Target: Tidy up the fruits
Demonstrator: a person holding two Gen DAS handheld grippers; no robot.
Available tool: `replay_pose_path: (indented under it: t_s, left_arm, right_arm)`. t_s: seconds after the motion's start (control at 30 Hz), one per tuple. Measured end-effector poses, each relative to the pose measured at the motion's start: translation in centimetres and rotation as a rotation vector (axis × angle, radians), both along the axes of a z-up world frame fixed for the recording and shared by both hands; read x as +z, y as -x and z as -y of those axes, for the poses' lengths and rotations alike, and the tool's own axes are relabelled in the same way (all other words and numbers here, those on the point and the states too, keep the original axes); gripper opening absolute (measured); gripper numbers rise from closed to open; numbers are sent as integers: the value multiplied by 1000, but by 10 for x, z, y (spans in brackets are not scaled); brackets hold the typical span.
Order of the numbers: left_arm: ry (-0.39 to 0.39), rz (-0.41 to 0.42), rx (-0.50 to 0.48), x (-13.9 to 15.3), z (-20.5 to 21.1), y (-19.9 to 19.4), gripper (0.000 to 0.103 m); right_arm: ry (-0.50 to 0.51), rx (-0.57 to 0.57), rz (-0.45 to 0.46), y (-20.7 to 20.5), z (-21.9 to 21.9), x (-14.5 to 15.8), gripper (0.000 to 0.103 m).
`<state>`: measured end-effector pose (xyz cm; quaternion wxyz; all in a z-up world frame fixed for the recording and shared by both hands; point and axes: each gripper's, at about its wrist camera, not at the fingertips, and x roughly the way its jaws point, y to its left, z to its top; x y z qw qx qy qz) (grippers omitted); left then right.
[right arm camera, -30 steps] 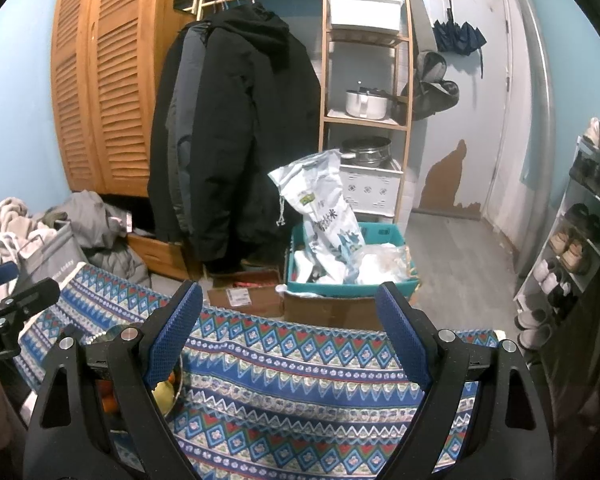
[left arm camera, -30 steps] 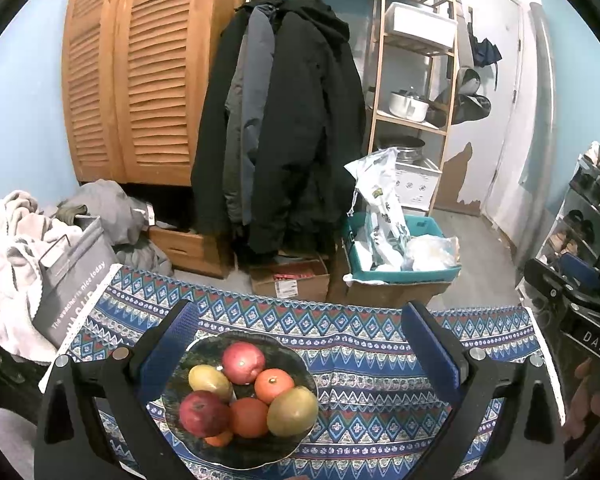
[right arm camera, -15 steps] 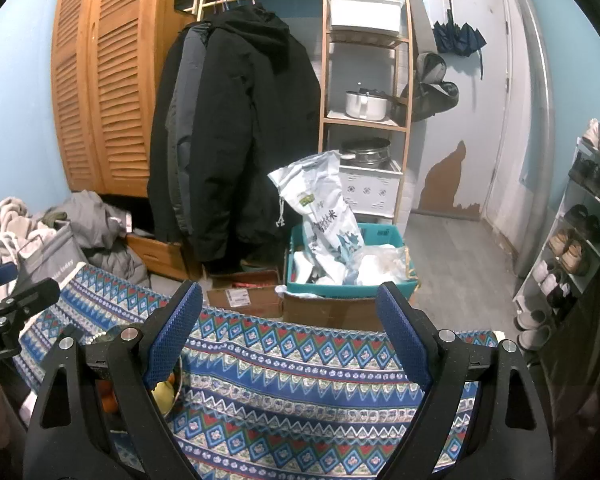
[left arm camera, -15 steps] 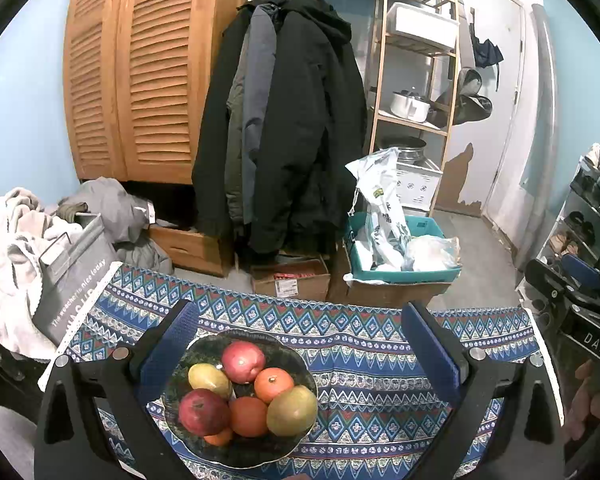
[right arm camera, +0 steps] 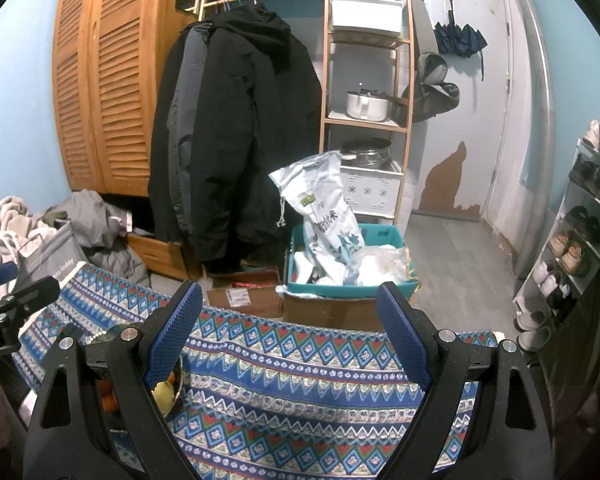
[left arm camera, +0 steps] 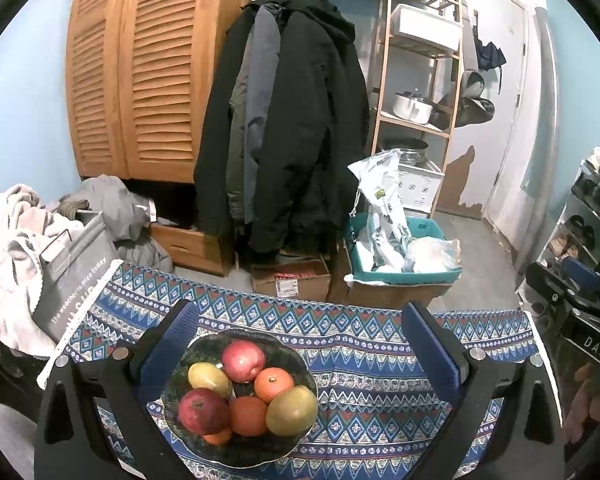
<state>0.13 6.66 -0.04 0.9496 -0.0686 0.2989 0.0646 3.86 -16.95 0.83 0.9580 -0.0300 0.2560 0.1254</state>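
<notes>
A bowl (left arm camera: 180, 384) of fruit (left arm camera: 244, 396) is set on the counter (left arm camera: 360, 368), toward its left. Beyond the counter's far edge, two boxes (left arm camera: 296, 280) are placed on the floor, with coats (left arm camera: 288, 120) hung behind them, a cupboard (left arm camera: 140, 68) to the left and shelves (left arm camera: 416, 80) to the right.

Pale blue walls (right arm camera: 16, 128). Far left, louvred wooden wardrobe (right arm camera: 108, 80); beside it, dark coats (right arm camera: 236, 136) on a rail. Right, wooden shelving (right arm camera: 366, 92), white door (right arm camera: 480, 120), probably scuffed low. Grey floor (right arm camera: 452, 256).
</notes>
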Motion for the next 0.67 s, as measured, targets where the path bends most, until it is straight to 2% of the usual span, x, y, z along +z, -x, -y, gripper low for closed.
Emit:
replay_pose_path:
  t_s: [0.67]
  left_arm:
    - [2, 2, 4, 0, 0, 1, 102]
  right_arm:
    - [1, 2, 2, 0, 0, 0, 87]
